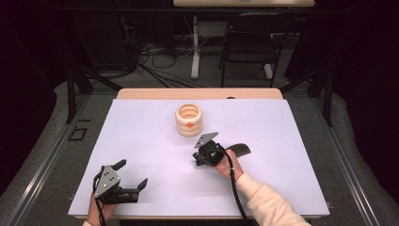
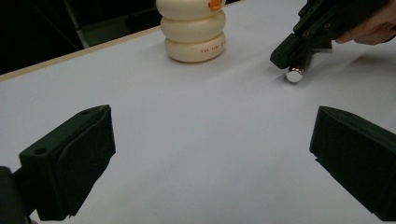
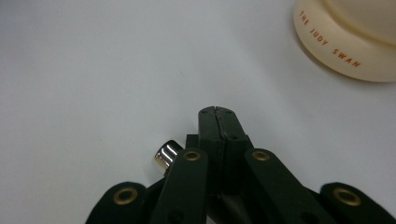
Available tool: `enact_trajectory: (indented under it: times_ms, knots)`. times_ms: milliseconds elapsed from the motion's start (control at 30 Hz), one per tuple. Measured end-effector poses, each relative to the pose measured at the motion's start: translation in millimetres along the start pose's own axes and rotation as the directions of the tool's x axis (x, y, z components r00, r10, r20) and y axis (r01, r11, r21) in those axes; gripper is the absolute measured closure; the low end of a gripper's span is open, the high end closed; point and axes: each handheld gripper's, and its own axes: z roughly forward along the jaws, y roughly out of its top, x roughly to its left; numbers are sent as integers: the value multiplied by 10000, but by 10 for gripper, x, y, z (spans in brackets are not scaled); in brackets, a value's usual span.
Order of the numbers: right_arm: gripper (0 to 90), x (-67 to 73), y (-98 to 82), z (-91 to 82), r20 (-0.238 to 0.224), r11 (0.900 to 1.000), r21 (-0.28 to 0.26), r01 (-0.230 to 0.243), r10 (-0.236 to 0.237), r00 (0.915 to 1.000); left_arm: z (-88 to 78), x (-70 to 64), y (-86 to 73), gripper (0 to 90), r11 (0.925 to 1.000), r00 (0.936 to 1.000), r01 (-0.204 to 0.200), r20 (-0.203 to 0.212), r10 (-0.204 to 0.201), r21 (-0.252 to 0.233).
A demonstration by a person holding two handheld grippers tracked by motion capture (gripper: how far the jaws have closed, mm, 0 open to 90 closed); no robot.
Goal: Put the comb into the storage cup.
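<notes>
- Black right tongs [image 3: 215, 112] are seen pressed together at the tips, low over the worktop [image 1: 141, 141]. A small shiny metal cylinder [image 3: 167, 155] sits beside/under them. Whether it's pinched or just mounted on the tool can't be told.
- If it's a loose piece, it could be dropped & rolled off across the smooth sheet, since little is gripped.
- Left tongs [image 2: 210, 154] are held spread wide w/ nothing between, near the front edge, well apart from the rest.
- Cream ringed container [image 1: 188, 119] stands upright just beyond the right tongs. It could be knocked or tipped by a fwd sweep.
</notes>
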Motion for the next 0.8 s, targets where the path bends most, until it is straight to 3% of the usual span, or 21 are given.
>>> enact_trajectory:
  times_ms: [300,800]
  knots:
    - [900,66,-25,-55,-71,9996,197,203,-202,9998,-5,5,4,1,10000,10000,27,-6,-27,-47]
    - [900,106,-89,-121,-255,9982,580,158,-144,9996,-3,8,3,1,10000,10000,30,32,-30,0]
